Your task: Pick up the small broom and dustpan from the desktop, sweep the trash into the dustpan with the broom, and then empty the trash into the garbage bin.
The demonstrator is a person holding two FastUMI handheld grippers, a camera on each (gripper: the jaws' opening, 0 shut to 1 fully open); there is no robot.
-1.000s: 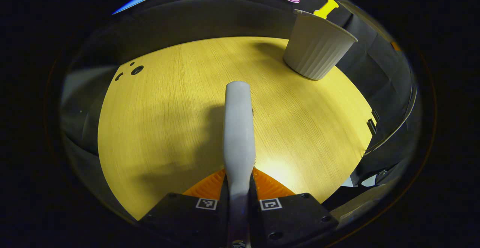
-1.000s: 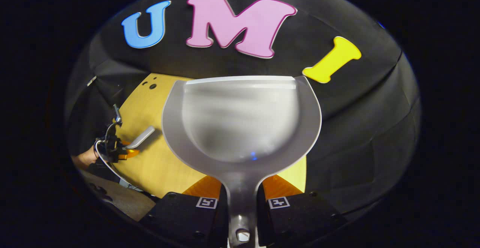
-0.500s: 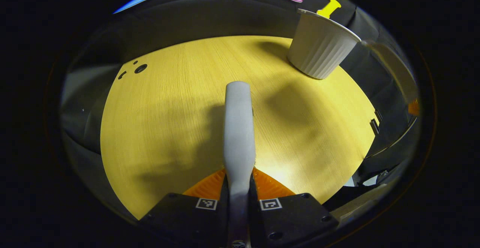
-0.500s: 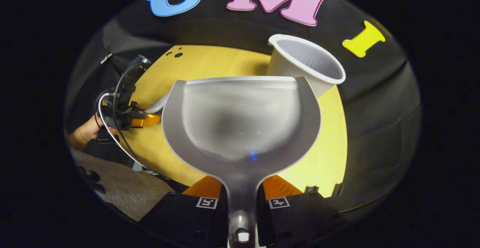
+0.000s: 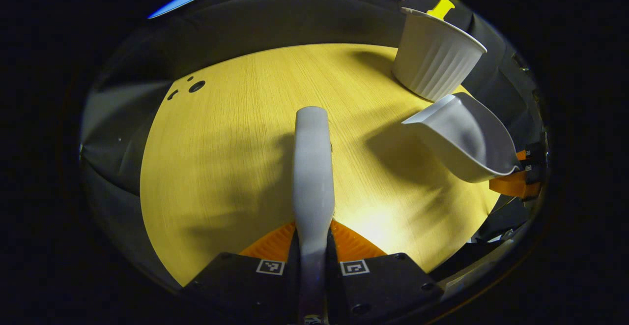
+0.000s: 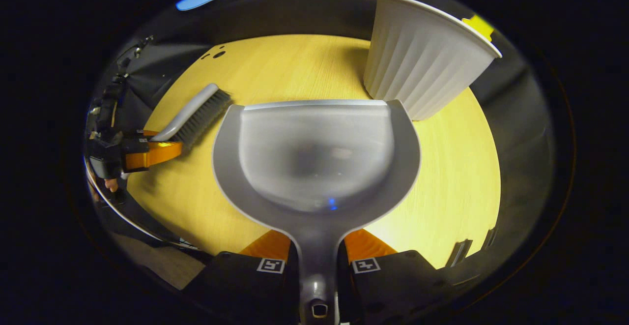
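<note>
Right gripper view: right hand-held gripper [image 6: 316, 261] clamps the dustpan [image 6: 314, 160]; left hand-held gripper [image 5: 313, 261] clamps the broom [image 5: 312, 167].

Grey dustpan [image 6: 314, 153], grey broom [image 5: 312, 167], ribbed white bin [image 6: 422, 64], yellow wood-grain desktop [image 5: 226, 143]

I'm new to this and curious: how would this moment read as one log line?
left gripper: shut on broom | right gripper: shut on dustpan, looks empty | bin: upright on desk
</note>
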